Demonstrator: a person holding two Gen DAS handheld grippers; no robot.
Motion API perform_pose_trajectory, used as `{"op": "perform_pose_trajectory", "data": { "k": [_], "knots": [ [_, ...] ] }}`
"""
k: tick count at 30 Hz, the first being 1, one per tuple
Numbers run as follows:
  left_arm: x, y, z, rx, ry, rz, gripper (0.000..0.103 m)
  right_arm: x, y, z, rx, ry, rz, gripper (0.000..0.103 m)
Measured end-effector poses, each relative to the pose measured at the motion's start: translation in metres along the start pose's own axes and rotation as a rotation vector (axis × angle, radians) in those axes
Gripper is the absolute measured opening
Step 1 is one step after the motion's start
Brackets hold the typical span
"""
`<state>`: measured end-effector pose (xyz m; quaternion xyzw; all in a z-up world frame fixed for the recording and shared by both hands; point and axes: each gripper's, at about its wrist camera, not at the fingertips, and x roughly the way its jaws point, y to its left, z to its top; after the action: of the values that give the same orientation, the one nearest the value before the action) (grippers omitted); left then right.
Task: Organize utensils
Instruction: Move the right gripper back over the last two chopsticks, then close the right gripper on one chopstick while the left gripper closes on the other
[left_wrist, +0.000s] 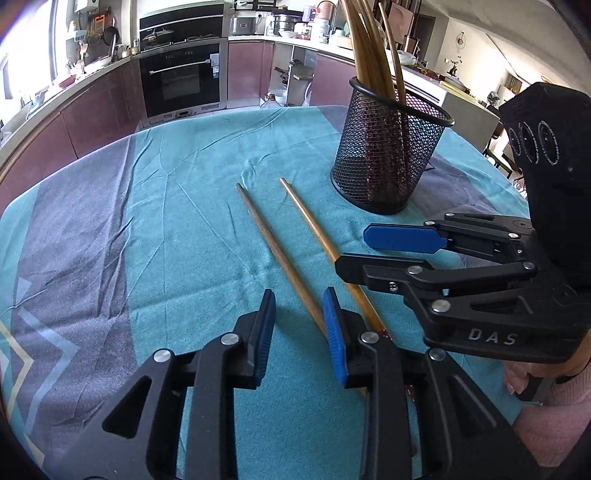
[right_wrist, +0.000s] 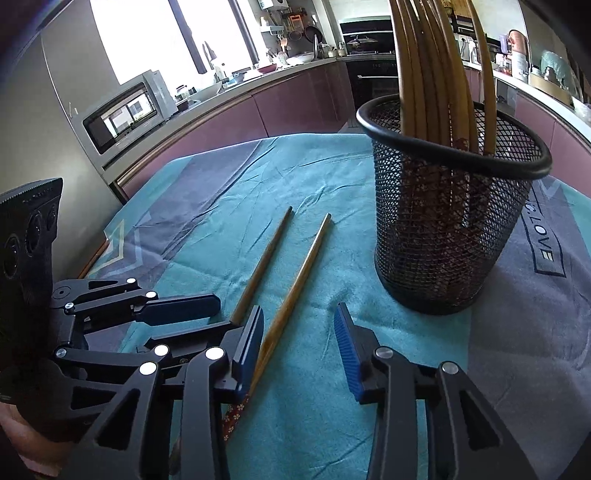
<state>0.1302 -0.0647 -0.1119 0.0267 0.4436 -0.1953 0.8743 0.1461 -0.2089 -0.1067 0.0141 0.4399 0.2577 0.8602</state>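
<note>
Two wooden chopsticks lie side by side on the teal cloth: a darker one (left_wrist: 275, 251) (right_wrist: 264, 264) and a lighter one (left_wrist: 317, 236) (right_wrist: 301, 275). A black mesh holder (left_wrist: 388, 155) (right_wrist: 448, 229) stands upright behind them with several chopsticks (left_wrist: 369, 48) (right_wrist: 424, 70) in it. My left gripper (left_wrist: 299, 325) (right_wrist: 201, 314) is open and empty, low over the handle ends. My right gripper (right_wrist: 299, 339) (left_wrist: 360, 251) is open and empty, its lower finger lying over the lighter chopstick.
The teal and grey tablecloth (left_wrist: 147, 221) covers the table. Kitchen counters, an oven (left_wrist: 181, 81) and a microwave (right_wrist: 125, 110) stand beyond the far edge. A hand in a pink sleeve (left_wrist: 543, 384) holds the right gripper.
</note>
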Motion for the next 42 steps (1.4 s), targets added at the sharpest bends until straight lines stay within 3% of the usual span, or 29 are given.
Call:
{"op": "perform_pose_trajectory", "data": {
  "k": [9,16,26,42],
  "knots": [
    [0.0,0.0,-0.003,0.006,-0.003,-0.004,0.027,0.007,0.006,0.003,-0.042,0.008,-0.051,0.034],
    [-0.003,0.003,-0.007,0.005,-0.004,-0.014,0.026,0.006,0.002,0.004,-0.042,0.015,-0.068,0.022],
    [-0.001,0.008,-0.004,-0.014,0.001,-0.018,0.029,0.002,0.0,0.001,-0.051,0.018,-0.083,0.016],
    [0.019,0.008,0.015,-0.02,0.002,0.03,0.028,0.001,-0.009,0.002,-0.031,0.012,-0.106,0.017]
  ]
}}
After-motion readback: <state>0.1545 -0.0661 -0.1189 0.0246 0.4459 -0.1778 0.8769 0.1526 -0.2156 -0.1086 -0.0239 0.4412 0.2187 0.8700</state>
